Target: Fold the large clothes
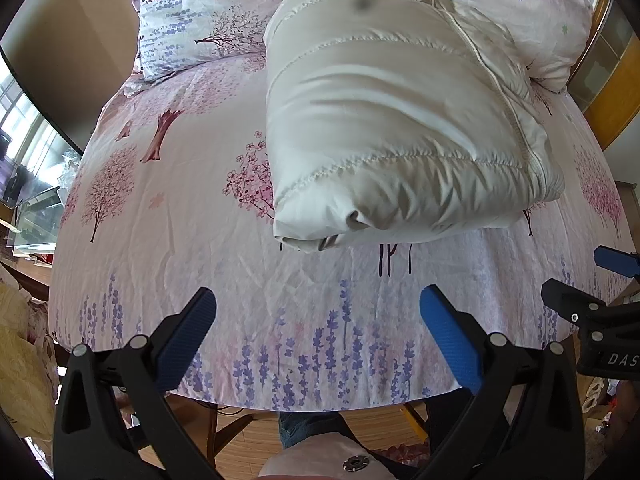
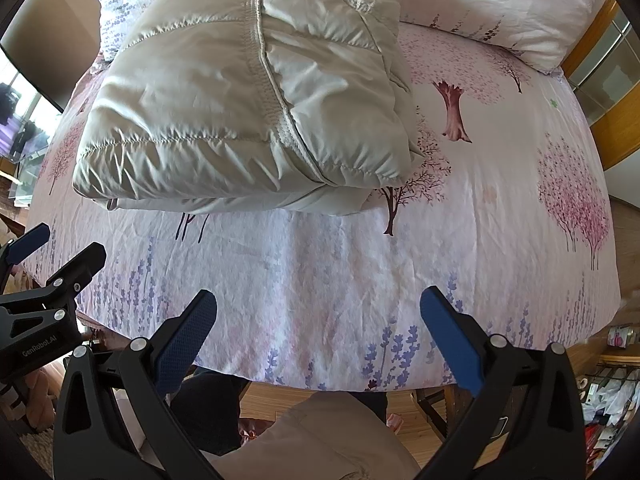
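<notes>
A cream quilted puffer jacket (image 1: pixel 400 120) lies folded into a thick bundle on the flower-printed bed sheet (image 1: pixel 168 200). The same jacket (image 2: pixel 240 104) fills the upper left of the right wrist view. My left gripper (image 1: pixel 318 304) hangs open over the sheet's near edge, short of the jacket, nothing between its blue pads. My right gripper (image 2: pixel 318 304) is open too, also back from the bundle and holding nothing. Each gripper shows at the side of the other's view: the right gripper (image 1: pixel 600 280) at the right, the left gripper (image 2: pixel 52 248) at the left.
Patterned pillows (image 1: pixel 188 20) lie at the head of the bed behind the jacket; another pillow (image 2: pixel 500 4) sits at the back right. Wooden floor (image 1: pixel 248 436) and a person's legs show below the bed edge. Clutter (image 2: pixel 612 392) stands at the lower right.
</notes>
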